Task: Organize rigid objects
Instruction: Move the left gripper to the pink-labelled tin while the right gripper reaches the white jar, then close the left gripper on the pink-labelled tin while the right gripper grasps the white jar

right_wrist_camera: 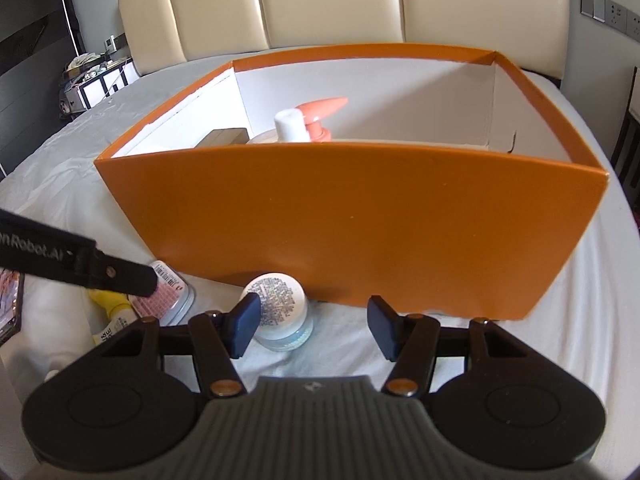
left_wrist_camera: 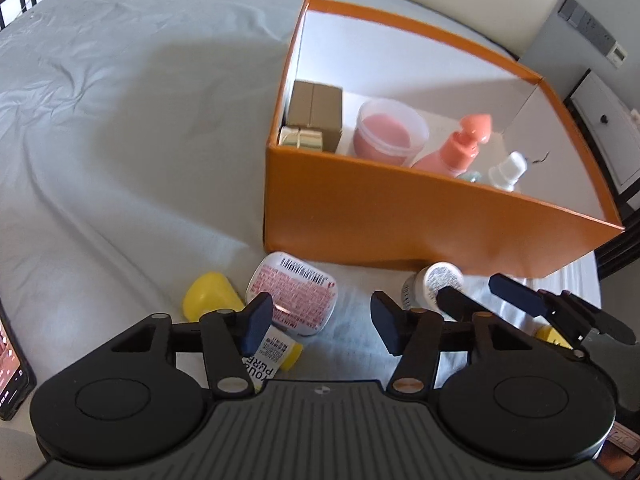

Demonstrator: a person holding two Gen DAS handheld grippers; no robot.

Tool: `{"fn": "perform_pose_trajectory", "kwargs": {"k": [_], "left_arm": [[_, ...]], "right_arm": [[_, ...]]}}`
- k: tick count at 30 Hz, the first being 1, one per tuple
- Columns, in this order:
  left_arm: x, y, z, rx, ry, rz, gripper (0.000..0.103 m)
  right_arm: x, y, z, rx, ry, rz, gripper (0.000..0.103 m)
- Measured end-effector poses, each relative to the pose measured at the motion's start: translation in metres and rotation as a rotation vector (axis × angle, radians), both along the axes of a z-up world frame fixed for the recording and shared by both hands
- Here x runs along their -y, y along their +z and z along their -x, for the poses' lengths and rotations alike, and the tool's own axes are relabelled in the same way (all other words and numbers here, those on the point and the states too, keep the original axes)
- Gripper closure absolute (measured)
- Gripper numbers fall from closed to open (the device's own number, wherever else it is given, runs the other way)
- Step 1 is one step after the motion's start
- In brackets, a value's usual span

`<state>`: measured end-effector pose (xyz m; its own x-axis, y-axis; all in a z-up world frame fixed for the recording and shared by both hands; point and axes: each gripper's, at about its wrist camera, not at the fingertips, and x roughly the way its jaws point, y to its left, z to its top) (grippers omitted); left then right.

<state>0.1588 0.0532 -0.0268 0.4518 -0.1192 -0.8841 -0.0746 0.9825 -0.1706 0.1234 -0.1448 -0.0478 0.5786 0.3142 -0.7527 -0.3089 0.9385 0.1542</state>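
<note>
Trouble brewing: both grippers, left gripper (left_wrist_camera: 322, 322) and right gripper (right_wrist_camera: 312, 326), hang with jaws apart, empty; the small jar (right_wrist_camera: 282, 312) near the orange box (right_wrist_camera: 360, 220) could roll on the soft bed (left_wrist_camera: 120, 140) if nudged.

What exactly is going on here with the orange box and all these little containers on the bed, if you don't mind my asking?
A person with a handheld gripper in each hand is packing toiletries into the orange box on the bed. A pink tub, a pink pump bottle and a brown carton are already inside. Outside lie a flat tin, a small white jar and a yellow-capped bottle. The left gripper and right gripper are both open, holding nothing, low over these leftovers.
</note>
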Motion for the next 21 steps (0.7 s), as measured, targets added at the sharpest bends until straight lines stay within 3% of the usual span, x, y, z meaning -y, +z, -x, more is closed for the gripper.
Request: {"fn": "perform_pose_trajectory", "kwargs": {"k": [4,9,11,14,16,21], "left_arm": [[-0.008,-0.007,-0.004,-0.041,0.052,-0.006,0.029],[-0.007,-0.011,-0.009,-0.045,0.084,-0.025,0.029],[0.001,-0.012,-0.014,-0.040,0.049,-0.032,0.029],[0.016,-0.018,-0.022,-0.061,-0.005,-0.105,0.029],[0.019,-0.019,-0.026,-0.075,-0.006,-0.145,0.029],[0.031,-0.026,-0.034,-0.124,-0.053,-0.221,0.023]], "right_arm": [[-0.003,-0.001,-0.003,-0.005,0.015,-0.028,0.044],[-0.014,-0.007,-0.005,-0.027,0.063,-0.031,0.044],[-0.018,-0.010,-0.004,-0.033,0.081,-0.018,0.044],[-0.022,-0.014,-0.006,-0.035,0.084,-0.002,0.046],[-0.020,-0.016,-0.012,-0.042,0.074,-0.010,0.059],[-0.017,-0.017,-0.017,-0.061,0.069,-0.043,0.061]]}}
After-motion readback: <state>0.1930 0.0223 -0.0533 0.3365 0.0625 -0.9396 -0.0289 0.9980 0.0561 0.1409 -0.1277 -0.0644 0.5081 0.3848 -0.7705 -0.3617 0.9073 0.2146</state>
